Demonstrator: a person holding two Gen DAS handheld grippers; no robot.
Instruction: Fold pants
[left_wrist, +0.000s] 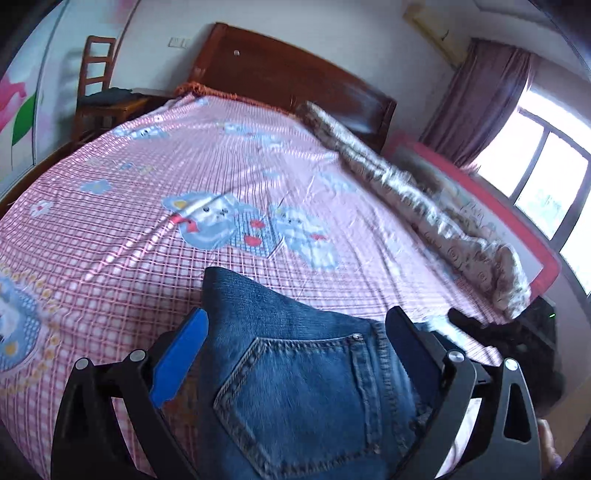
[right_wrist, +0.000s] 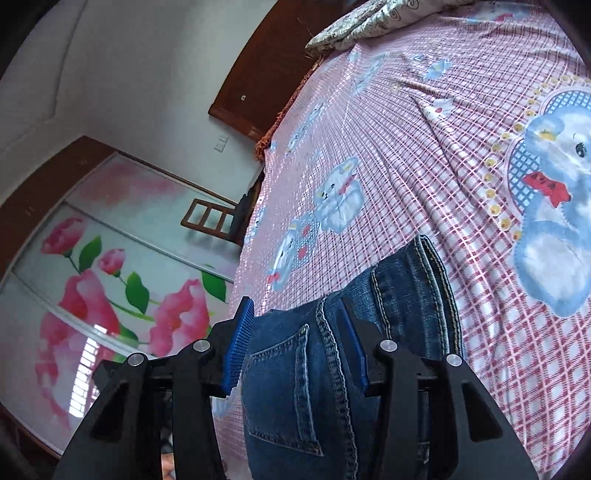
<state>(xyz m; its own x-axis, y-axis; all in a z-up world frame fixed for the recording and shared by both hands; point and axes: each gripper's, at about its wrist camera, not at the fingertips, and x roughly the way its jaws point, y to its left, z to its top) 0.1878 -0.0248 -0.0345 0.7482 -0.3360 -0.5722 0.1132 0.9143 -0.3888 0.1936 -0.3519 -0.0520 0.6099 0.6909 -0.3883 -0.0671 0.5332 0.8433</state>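
Observation:
Blue denim jeans (left_wrist: 295, 380) lie bunched between the fingers of my left gripper (left_wrist: 295, 332), back pocket facing me, above the pink checked bedsheet (left_wrist: 184, 166). The left jaws stand wide with the denim between them and do not press on it. In the right wrist view the same jeans (right_wrist: 295, 387) sit between the blue pads of my right gripper (right_wrist: 299, 332), waistband and pocket showing; the jaws stand partly apart, with the right pad against the denim. The other gripper shows as a black shape (left_wrist: 498, 332) at the right of the left wrist view.
The bed has a dark wooden headboard (left_wrist: 295, 70) and a rolled patterned quilt (left_wrist: 424, 206) along its right side. A wooden chair (left_wrist: 96, 85) stands at the far left. A window (left_wrist: 546, 184) is on the right. A flowered wardrobe door (right_wrist: 110, 277) stands beside the bed.

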